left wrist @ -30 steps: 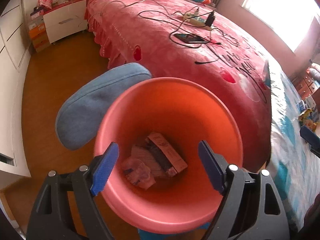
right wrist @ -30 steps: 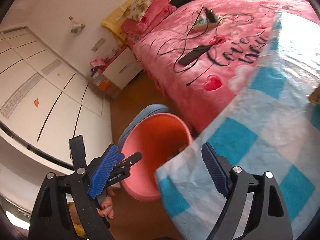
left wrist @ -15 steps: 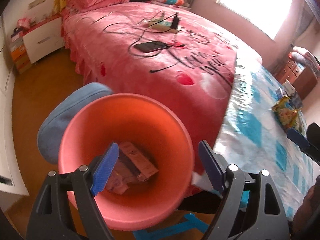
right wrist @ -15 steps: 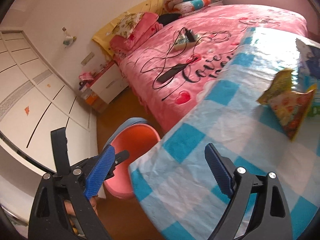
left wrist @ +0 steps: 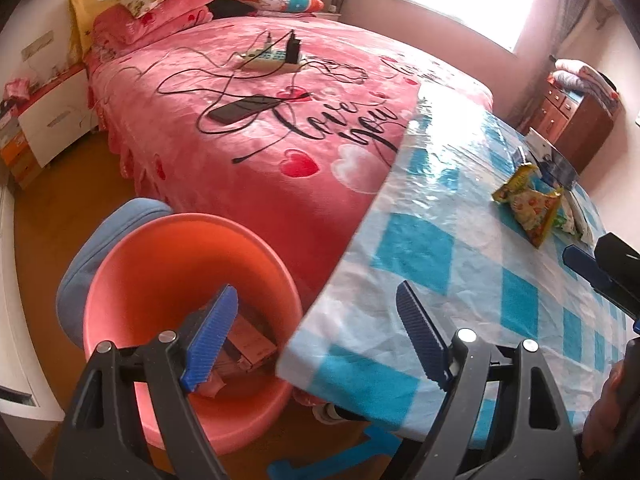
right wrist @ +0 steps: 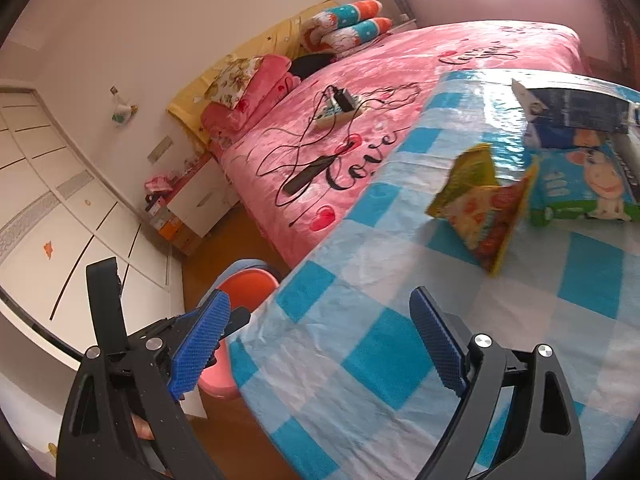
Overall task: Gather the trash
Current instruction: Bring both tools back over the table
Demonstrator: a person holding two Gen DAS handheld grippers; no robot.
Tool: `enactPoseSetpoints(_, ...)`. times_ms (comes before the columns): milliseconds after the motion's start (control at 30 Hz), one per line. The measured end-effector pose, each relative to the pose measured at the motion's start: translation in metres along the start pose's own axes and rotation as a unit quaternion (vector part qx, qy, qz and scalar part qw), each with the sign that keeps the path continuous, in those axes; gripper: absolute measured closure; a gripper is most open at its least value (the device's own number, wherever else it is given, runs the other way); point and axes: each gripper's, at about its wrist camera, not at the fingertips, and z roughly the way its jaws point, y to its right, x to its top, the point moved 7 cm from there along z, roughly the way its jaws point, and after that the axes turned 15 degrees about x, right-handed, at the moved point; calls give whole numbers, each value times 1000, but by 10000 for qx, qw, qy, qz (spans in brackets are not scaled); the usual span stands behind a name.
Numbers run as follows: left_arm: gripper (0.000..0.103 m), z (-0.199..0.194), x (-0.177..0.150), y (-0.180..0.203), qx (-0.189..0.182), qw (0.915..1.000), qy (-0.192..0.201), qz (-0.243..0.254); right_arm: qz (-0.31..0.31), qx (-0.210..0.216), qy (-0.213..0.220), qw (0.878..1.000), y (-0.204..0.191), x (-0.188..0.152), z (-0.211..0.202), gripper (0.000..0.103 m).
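A coral-pink bin [left wrist: 192, 264] stands on the floor beside the table, with a small box and wrappers [left wrist: 252, 344] at its bottom. My left gripper [left wrist: 316, 336] is open and empty, one finger over the bin and the other over the table's corner. On the blue-and-white checked tablecloth [right wrist: 360, 360] lies a yellow-green snack bag [right wrist: 484, 216], also seen in the left wrist view [left wrist: 528, 204]. My right gripper [right wrist: 318, 344] hovers open and empty over the cloth, short of the bag. The bin [right wrist: 248, 284] shows beyond the table's edge.
A blue cartoon-printed pack [right wrist: 584, 184] and a dark box [right wrist: 572, 108] lie behind the bag. A pink bed [left wrist: 280, 140] with a power strip [left wrist: 272, 60], phone and cables runs beside the table. A blue cushion [left wrist: 104, 240] sits behind the bin. White wardrobe [right wrist: 60, 220] at left.
Both grippers have swung away from the bin towards the table. The snack bag and the packs behind it have come into view. The right jaws stand a little wider.
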Motion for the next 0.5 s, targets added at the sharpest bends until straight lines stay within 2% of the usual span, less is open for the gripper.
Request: enactPoseSetpoints(500, 21, -24, 9, 66, -263, 9979, 213, 551, 222, -370, 466, 9980, 39, 0, -62, 13)
